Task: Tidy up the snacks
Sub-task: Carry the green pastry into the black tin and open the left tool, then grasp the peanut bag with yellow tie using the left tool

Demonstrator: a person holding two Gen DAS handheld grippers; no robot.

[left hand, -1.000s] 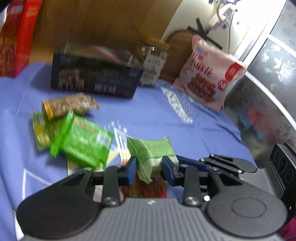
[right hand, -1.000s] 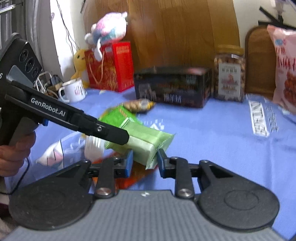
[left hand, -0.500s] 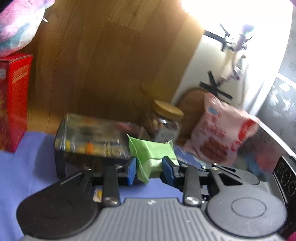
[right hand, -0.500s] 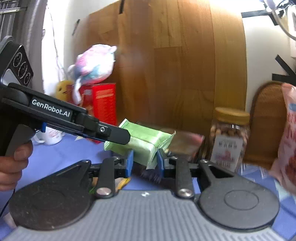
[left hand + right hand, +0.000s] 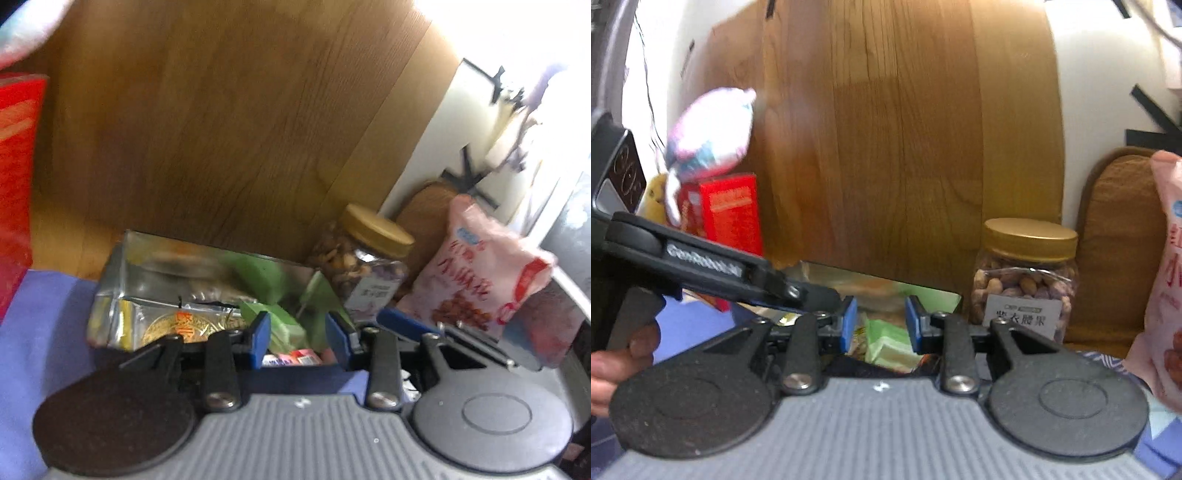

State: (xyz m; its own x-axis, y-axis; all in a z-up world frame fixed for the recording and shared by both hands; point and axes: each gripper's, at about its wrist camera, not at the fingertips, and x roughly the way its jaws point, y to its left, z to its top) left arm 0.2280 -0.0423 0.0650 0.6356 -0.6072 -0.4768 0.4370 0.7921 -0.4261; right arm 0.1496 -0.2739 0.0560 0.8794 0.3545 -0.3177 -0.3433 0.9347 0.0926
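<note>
Both hand-held grippers, left (image 5: 297,334) and right (image 5: 879,321), gape empty over green snack packet (image 5: 886,341) in box (image 5: 155,291); nut jar (image 5: 1027,273) at 2 o'clock.

A tall brown wood-grain panel (image 5: 886,147) rises beyond the gripper. Up to its left, a pink-and-blue plush toy (image 5: 709,133) sits on top of a red cardboard box (image 5: 731,218), with a yellow plush (image 5: 655,195) beside them. Far right, a brown padded mitt-shaped cushion (image 5: 1115,236) leans on the white wall (image 5: 1108,74). A blue cloth (image 5: 40,332) covers the worktop below left.
</note>
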